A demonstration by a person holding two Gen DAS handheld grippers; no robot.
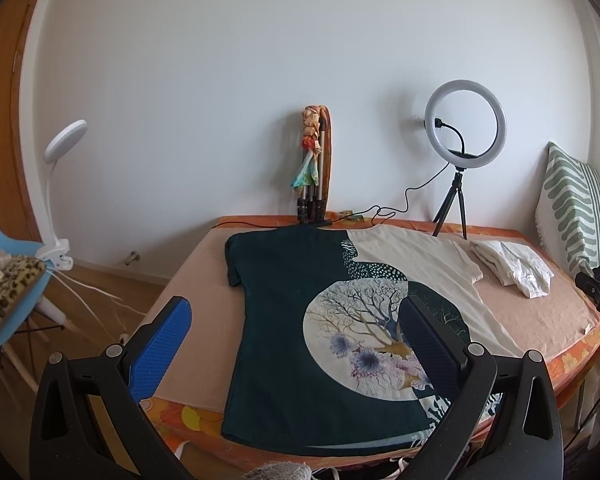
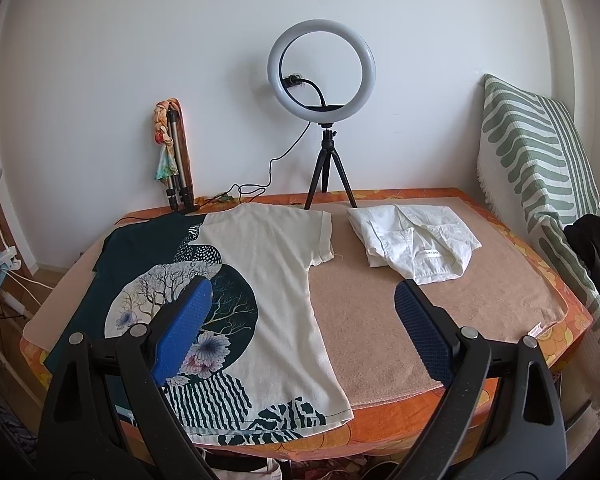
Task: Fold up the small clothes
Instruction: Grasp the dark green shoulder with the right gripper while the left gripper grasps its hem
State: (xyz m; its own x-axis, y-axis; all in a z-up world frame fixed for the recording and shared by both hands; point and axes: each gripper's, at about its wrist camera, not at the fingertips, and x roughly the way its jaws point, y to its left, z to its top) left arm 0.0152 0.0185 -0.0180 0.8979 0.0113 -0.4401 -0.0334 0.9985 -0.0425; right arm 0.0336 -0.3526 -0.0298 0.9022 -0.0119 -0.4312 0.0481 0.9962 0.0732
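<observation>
Right wrist view — beige towel [image 2: 400,304] covers orange table [image 2: 512,236], white wall [image 2: 180,40] behind.

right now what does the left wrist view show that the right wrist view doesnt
Only the left wrist view shows the blue chair with leopard-print fabric on it, and the whole clip-on lamp; the right wrist view catches just the lamp's edge. Only the right wrist view shows the white shirt's label and the striped hem print of the t-shirt. Both show the t-shirt lying flat on the table, the folded white shirt to its right, the ring light, the folded tripod against the wall, and the striped cushion. Each view shows its own open fingers.
</observation>
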